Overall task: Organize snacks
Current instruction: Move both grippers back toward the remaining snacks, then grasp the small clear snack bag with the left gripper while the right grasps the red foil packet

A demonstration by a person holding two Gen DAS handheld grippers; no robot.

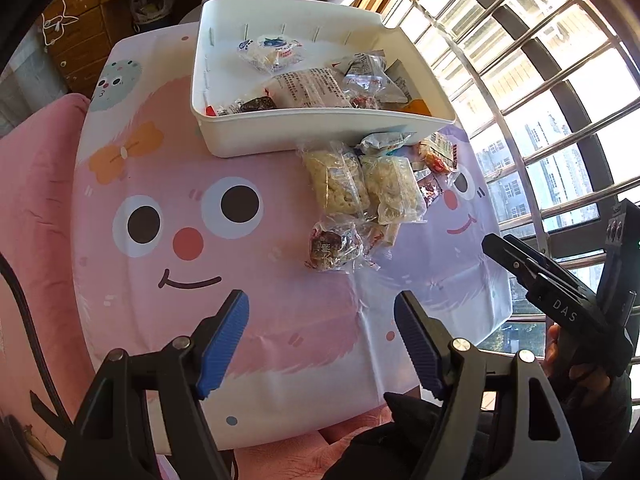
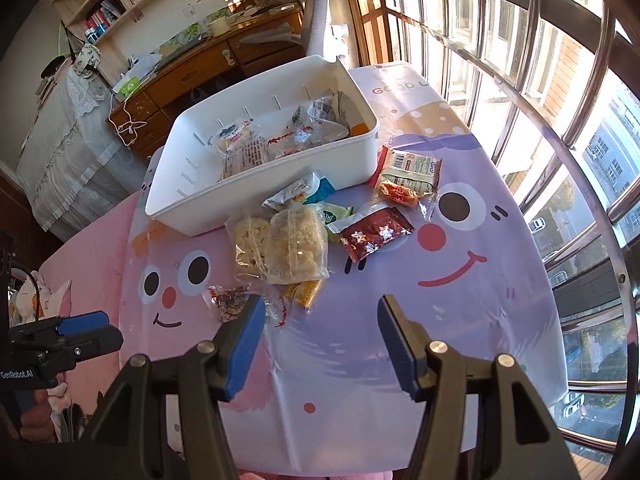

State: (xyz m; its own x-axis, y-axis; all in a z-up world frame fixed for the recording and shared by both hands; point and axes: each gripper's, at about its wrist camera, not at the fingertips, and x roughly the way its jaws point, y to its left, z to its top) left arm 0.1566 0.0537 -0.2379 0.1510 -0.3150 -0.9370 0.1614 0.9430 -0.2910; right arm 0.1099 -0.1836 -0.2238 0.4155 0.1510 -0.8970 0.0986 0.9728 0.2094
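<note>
A white bin (image 1: 320, 130) (image 2: 256, 196) stands at the far side of the cartoon tablecloth (image 1: 180, 312) (image 2: 460, 320) and holds several wrapped snacks. In front of it lies a pile of loose snacks: two clear rice-crisp packs (image 1: 360, 188) (image 2: 294, 246), a dark-sweet packet (image 1: 334, 246) (image 2: 230, 302), a red starred packet (image 2: 374, 234) and an orange-and-white pack (image 1: 438, 154) (image 2: 408, 174). My left gripper (image 1: 322, 340) is open and empty, above the cloth short of the pile. My right gripper (image 2: 320, 344) is open and empty, near the dark-sweet packet; it also shows at the right of the left wrist view (image 1: 520, 264).
A barred window (image 2: 540, 100) runs along the right side beyond the table edge. A wooden desk (image 2: 208, 68) with shelves stands behind the bin. Pink bedding (image 1: 32, 200) lies to the left of the table.
</note>
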